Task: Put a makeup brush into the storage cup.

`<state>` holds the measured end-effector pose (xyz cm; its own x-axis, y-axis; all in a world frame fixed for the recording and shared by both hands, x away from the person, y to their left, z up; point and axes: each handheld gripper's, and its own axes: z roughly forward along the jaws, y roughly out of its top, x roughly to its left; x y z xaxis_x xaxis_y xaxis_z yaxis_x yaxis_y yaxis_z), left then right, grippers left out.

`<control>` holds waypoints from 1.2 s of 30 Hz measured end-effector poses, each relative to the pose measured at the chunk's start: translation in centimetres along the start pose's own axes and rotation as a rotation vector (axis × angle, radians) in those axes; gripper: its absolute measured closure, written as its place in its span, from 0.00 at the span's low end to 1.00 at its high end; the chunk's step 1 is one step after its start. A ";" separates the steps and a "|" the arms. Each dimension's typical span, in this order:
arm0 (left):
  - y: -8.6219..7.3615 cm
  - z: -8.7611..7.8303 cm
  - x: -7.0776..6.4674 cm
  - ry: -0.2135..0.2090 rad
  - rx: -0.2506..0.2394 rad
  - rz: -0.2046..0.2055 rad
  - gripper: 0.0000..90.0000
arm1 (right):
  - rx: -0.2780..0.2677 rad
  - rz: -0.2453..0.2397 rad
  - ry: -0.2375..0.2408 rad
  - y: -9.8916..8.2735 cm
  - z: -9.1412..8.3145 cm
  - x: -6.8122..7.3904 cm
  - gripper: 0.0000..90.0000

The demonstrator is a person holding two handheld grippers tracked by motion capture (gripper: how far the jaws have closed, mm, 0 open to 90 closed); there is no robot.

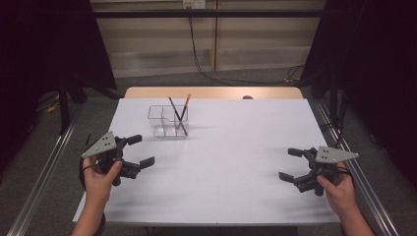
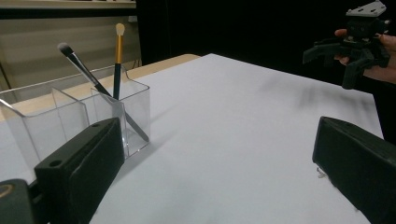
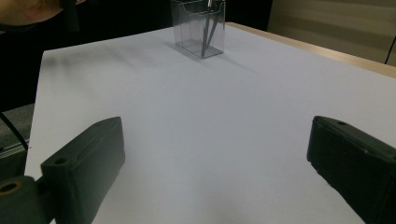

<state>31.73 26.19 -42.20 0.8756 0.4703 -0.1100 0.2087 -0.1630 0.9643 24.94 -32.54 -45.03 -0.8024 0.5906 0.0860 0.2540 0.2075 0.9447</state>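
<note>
Left gripper [image 1: 137, 151]: one, held in the person's left hand [image 1: 101, 178] near the left edge of the desk [image 1: 231, 147]; its two black jaws stand wide apart with nothing between them, and a grey three-cornered plate sits on top.
Clear organiser [image 1: 168, 121]: one, see-through plastic, standing on the desk's far left part, ahead of the left gripper and apart from it; in the left gripper view [image 2: 79, 116] it lies just past the left jaw and shows inner walls that split it into compartments, at least three.
Brushes: two, both upright and leaning in the organiser's right-hand compartment, crossing each other.
Dark brush [image 2: 93, 81]: one, black handle, grey bristle tip up, tilted to the left in the left gripper view.
Gold brush [image 2: 117, 60]: one, gold ferrule and pale tip up, standing nearly straight.
Desk: one, covered by a white sheet, with a bare wooden strip along the far edge.
Right gripper [image 1: 291, 164]: one, held in the person's right hand [image 1: 338, 189] near the right edge of the desk, well apart from the organiser; jaws wide apart, holding nothing.
Grippers in all: two.
</note>
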 end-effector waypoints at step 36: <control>-2.2 -2.8 -0.7 0.049 0.019 -0.005 0.03 | -0.029 -0.009 -0.016 0.0 -0.2 -0.3 0.04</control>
<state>29.40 28.67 -43.57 0.8521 0.5133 -0.1023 0.2219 -0.1772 0.9588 25.11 -32.89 -44.99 -0.7957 0.6012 0.0730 0.2314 0.1903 0.9541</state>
